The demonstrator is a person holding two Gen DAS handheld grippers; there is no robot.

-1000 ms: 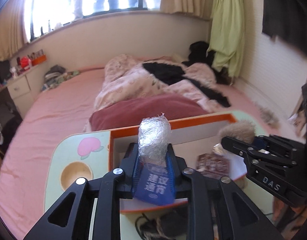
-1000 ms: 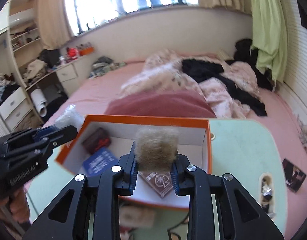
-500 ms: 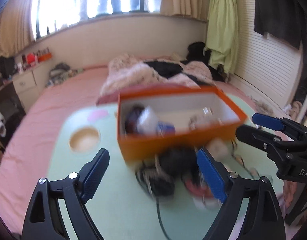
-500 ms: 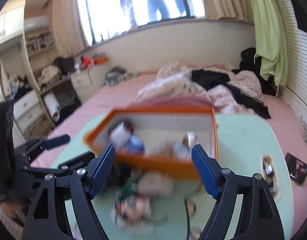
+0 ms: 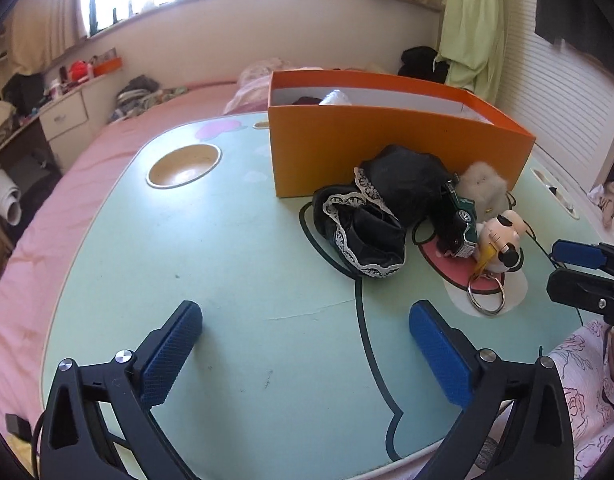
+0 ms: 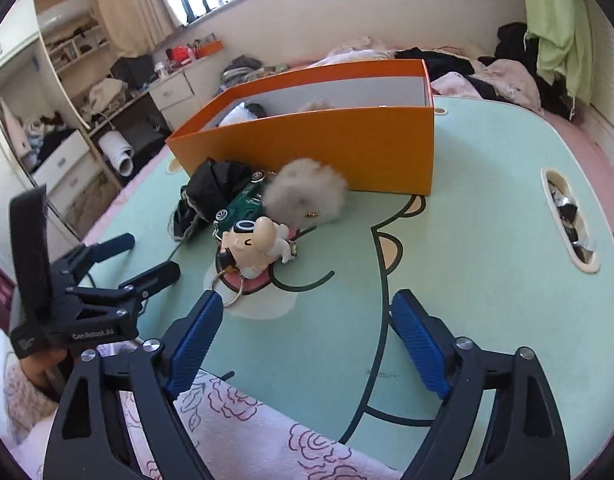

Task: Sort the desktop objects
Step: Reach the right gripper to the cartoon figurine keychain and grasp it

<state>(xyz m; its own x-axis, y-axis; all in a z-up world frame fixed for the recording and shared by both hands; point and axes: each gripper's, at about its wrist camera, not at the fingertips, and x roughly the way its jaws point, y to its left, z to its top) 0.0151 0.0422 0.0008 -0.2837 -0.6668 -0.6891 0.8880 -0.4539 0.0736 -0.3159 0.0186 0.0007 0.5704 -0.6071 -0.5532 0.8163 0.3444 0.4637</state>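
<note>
While a few things already lie inside the orange box [image 5: 399, 152], a cluster is left on the desk [image 5: 227, 280] just in front of its near wall: black lace-trimmed cloth [image 5: 371, 208], a green toy car [image 6: 243, 204], a grey fluffy ball [image 6: 307, 194] and a cartoon figure keychain [image 6: 257, 246]. So I judge the sorting partly done. Well short of the box, the left gripper [image 5: 305, 354] and right gripper [image 6: 307, 346] have their fingers opening wide, nothing between them.
</note>
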